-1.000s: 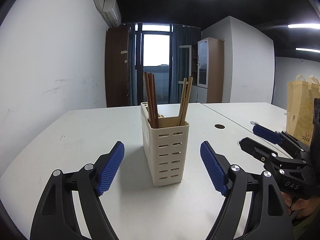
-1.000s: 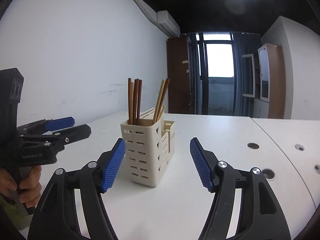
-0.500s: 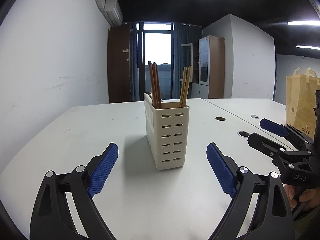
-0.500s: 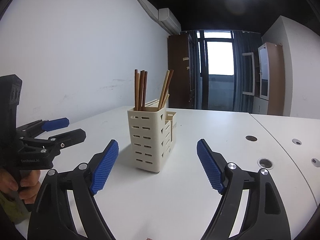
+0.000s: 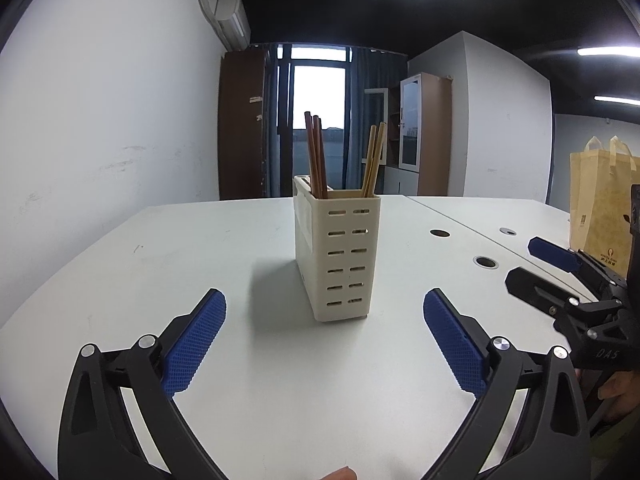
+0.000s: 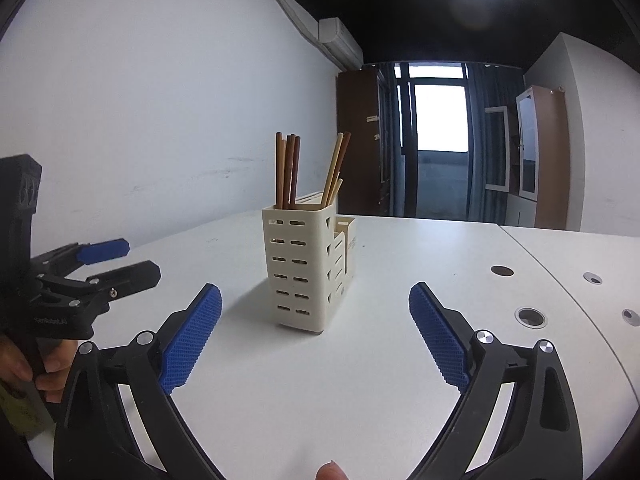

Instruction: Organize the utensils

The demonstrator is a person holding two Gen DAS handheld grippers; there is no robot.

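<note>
A cream slotted utensil holder [image 5: 338, 256] stands upright on the white table [image 5: 200, 264]. Dark brown chopsticks [image 5: 316, 156] and lighter chopsticks [image 5: 374, 160] stand in it. It also shows in the right wrist view [image 6: 304, 268], with the dark chopsticks [image 6: 288, 170] and light ones [image 6: 335, 168]. My left gripper [image 5: 324, 308] is open and empty, short of the holder. My right gripper [image 6: 314, 300] is open and empty, also short of the holder. Each gripper shows in the other's view, the right [image 5: 556, 276] and the left [image 6: 116, 264].
A tan paper bag [image 5: 600, 216] stands at the table's right. Round cable holes [image 5: 486, 262] [image 6: 530, 316] sit in the tabletop right of the holder. A white wall runs along the left side. Cabinets and a window are at the back.
Both grippers have drawn back from the holder and dropped lower; the holder looks farther away. Both stay open and empty. The holder and chopsticks have not moved.
</note>
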